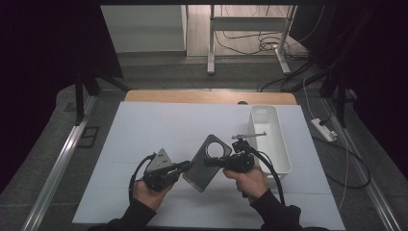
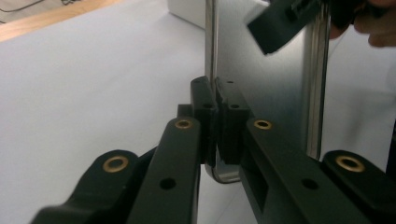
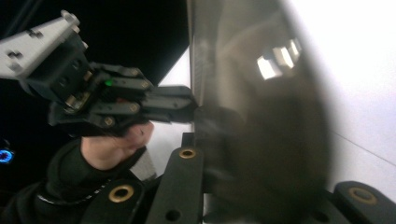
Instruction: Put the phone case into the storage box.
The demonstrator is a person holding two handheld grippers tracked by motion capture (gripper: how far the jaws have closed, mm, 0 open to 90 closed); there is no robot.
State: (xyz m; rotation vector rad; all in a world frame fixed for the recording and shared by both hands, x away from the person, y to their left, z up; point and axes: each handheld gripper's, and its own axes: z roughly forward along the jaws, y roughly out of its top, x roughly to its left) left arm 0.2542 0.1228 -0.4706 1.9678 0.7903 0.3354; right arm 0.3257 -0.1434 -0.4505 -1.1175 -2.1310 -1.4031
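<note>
Phone: a dark grey phone with a round camera ring on its back is held up off the white worktop, tilted, between the two grippers, over the near half of the worktop and a little right of its middle.
Left gripper: the left gripper comes in from the left and pinches the phone's lower left edge; in the left gripper view its jaws are all but closed on the thin metal rim, pads pressing both faces.
Right gripper: the right gripper comes in from the right and meets the phone's right side just below the camera ring. Its jaws are clamped tight on the phone; the right gripper view is blurred up close, so the exact spot of the pads is hard to make out, though the dark back sits right between them.
Hands: the left hand and the right hand, both in dark sleeves, hold the grippers near the worktop's front edge.
Bin: a white bin stands along the right edge, with a small metal tool lying across its left rim.
</note>
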